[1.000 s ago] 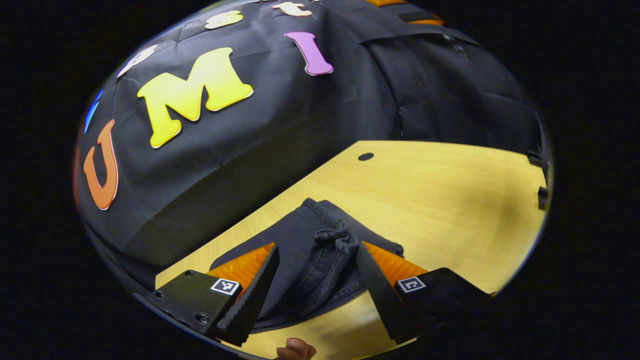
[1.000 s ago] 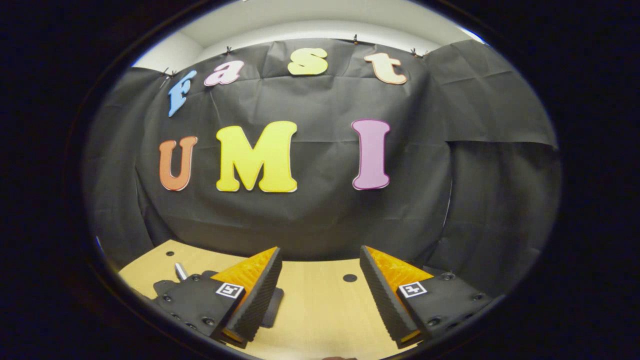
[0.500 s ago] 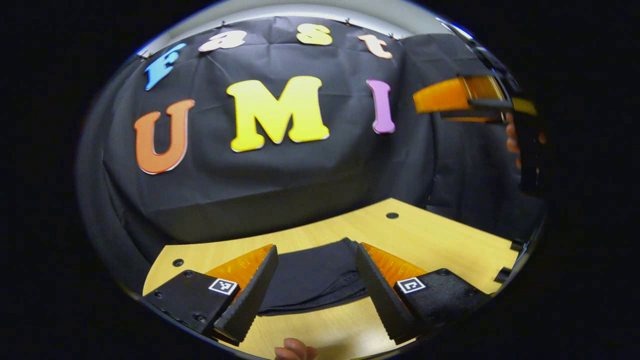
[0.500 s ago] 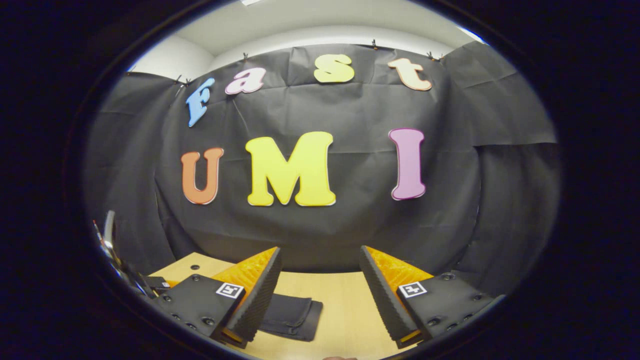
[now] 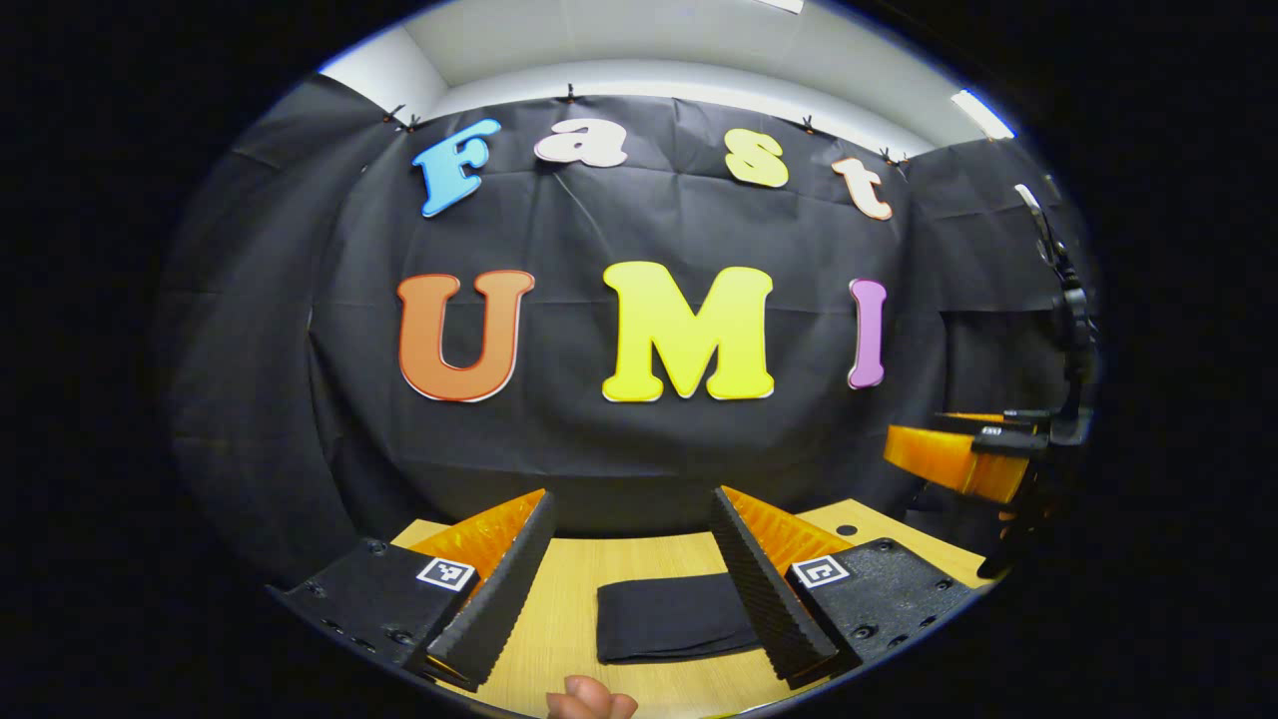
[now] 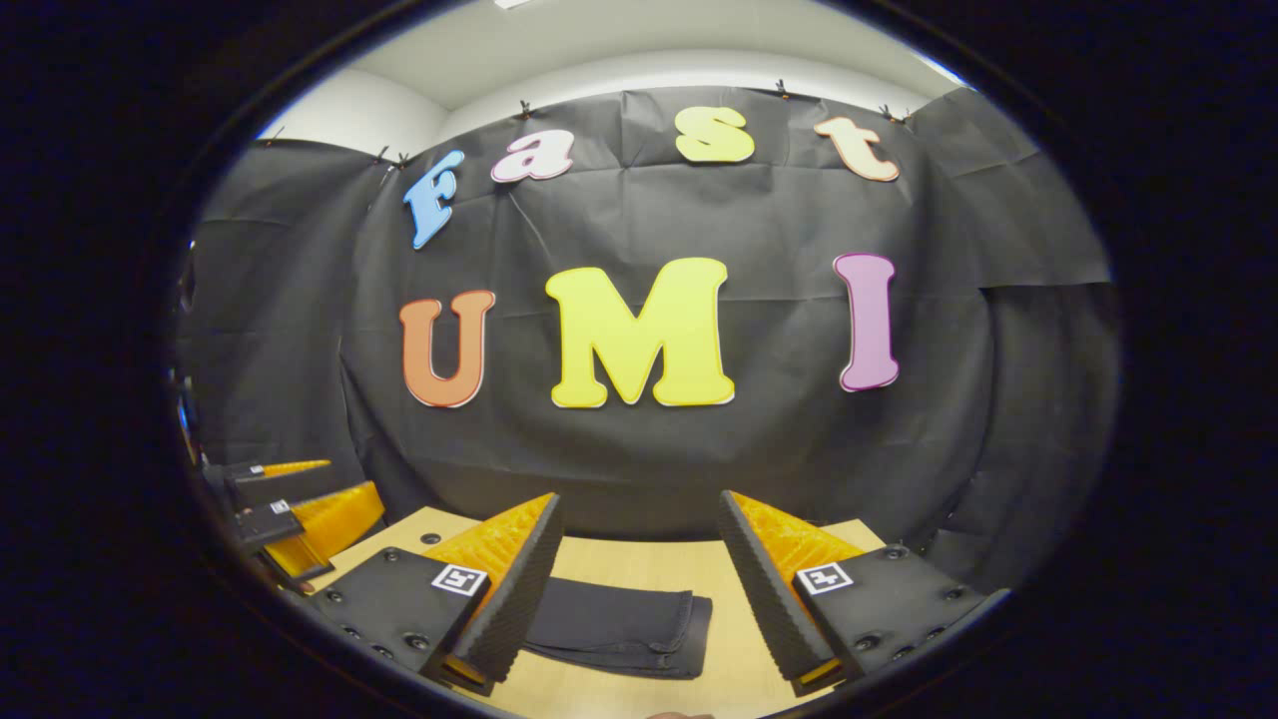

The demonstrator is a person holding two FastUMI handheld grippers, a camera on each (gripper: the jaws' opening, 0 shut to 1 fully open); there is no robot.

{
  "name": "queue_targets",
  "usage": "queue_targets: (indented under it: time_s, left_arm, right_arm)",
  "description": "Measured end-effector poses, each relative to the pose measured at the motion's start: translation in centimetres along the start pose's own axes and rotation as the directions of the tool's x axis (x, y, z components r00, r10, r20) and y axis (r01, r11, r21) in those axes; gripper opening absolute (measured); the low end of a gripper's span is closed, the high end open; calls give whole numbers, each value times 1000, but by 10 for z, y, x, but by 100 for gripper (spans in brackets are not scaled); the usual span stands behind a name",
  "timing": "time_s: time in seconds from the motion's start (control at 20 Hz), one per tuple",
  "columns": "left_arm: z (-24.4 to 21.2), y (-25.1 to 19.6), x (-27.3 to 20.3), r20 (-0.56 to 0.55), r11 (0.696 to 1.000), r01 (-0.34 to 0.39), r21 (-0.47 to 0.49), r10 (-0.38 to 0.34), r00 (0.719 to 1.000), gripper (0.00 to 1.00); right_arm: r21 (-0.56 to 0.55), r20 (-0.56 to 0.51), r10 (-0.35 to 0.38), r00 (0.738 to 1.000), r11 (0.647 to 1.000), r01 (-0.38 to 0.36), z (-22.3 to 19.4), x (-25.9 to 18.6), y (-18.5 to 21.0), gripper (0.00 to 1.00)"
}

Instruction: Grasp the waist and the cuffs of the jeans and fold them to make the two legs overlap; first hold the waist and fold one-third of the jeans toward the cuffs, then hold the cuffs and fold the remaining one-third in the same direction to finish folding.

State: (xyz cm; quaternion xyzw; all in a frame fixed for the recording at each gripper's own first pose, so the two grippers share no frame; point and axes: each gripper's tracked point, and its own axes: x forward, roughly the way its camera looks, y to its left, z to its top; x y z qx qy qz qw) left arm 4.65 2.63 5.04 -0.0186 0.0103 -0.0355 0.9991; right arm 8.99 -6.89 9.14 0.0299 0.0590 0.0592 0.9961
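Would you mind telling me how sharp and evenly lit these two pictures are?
Left gripper view: sharp, evenly lit; the folded jeans read as a flat dark shape, and fisheye bends the table edge. Right gripper view: equally sharp, jeans seams visible, edges darker.

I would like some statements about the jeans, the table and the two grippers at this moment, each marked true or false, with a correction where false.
1. The jeans lie on the table as a compact folded bundle. True.
2. The left gripper is shut on the jeans. False: its fingers stand wide apart with nothing between them.
3. The right gripper is open. True.
4. One trouser leg hangs over the table edge. False: the whole bundle rests on the wooden top.
5. The jeans are light blue. False: they are very dark, nearly black.
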Motion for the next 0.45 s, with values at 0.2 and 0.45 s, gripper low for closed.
queue_targets:
  time_s: [0.2,0.45]
  left_arm:
    - [0,17,-12,7,999,-27,-42,27,1000,99]
    - [-1,35,-21,14,999,-38,-8,38,999,98]
  right_arm:
    - [-12,-2,11,1000,1000,-11,-1,-1,3,96]
    - [-24,-1,12,1000,1000,-12,-1,0,5,95]
